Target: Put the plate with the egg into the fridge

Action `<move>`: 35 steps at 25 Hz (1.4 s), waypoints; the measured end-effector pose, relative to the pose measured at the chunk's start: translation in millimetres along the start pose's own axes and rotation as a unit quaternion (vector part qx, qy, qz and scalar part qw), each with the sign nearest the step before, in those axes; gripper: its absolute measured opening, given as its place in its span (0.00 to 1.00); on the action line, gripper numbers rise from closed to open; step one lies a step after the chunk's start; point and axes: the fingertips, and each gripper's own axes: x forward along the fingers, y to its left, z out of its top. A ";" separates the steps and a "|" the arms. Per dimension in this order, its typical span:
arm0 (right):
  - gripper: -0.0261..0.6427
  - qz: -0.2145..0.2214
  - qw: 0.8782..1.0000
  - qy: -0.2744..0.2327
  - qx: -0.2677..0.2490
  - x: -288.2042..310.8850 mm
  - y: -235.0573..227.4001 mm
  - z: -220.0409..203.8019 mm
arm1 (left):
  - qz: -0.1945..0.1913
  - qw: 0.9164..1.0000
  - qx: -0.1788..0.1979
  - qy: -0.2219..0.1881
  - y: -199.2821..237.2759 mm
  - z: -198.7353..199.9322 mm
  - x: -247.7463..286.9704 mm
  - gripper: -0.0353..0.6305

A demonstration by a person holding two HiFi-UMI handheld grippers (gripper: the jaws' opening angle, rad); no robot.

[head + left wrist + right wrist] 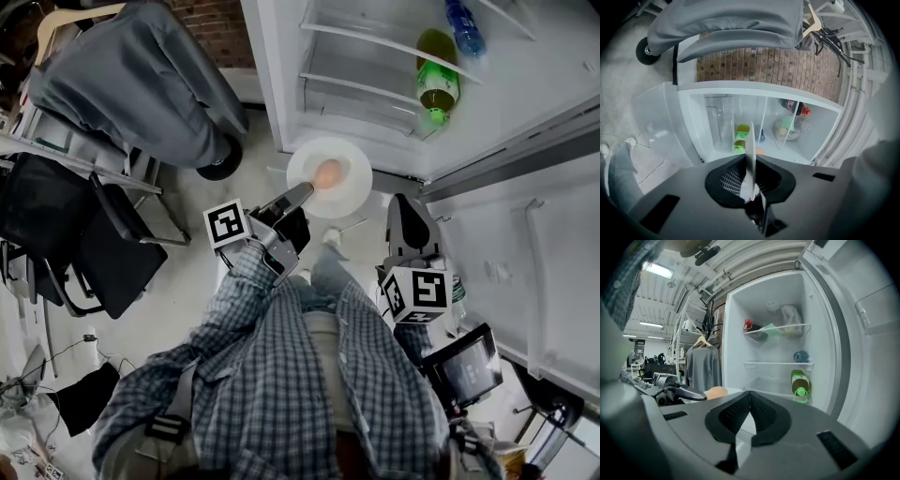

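Note:
A white plate (345,173) carrying a brown egg (328,174) hangs just in front of the open fridge (375,84), level with its lower shelves. My left gripper (300,194) is shut on the plate's near rim. In the left gripper view the plate (751,140) stands edge-on between the jaws of my left gripper (751,158), with a sliver of egg (761,151) beside it. My right gripper (401,202) hovers to the right of the plate, shut and empty. In its own view my right gripper (750,393) faces the fridge shelves, with the egg (716,392) at its left.
A green bottle (437,89) and a blue bottle (464,28) lie on the fridge shelves. The open fridge door (534,244) stands at the right. A chair draped with a grey jacket (141,75) and black chairs (84,234) stand on the left.

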 end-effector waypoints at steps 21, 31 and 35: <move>0.05 0.023 0.998 -0.005 -0.051 75.1 -36.9 27.5 | 0.028 0.999 0.012 -0.041 5.1 48.5 64.5 0.11; 0.05 0.040 0.996 -0.007 -0.080 97.6 -51.4 31.1 | 0.037 0.997 0.014 -0.061 16.2 63.2 100.6 0.11; 0.05 0.034 0.998 -0.013 -0.056 103.8 -52.1 43.3 | 0.054 0.996 0.021 -0.064 26.3 70.8 111.6 0.11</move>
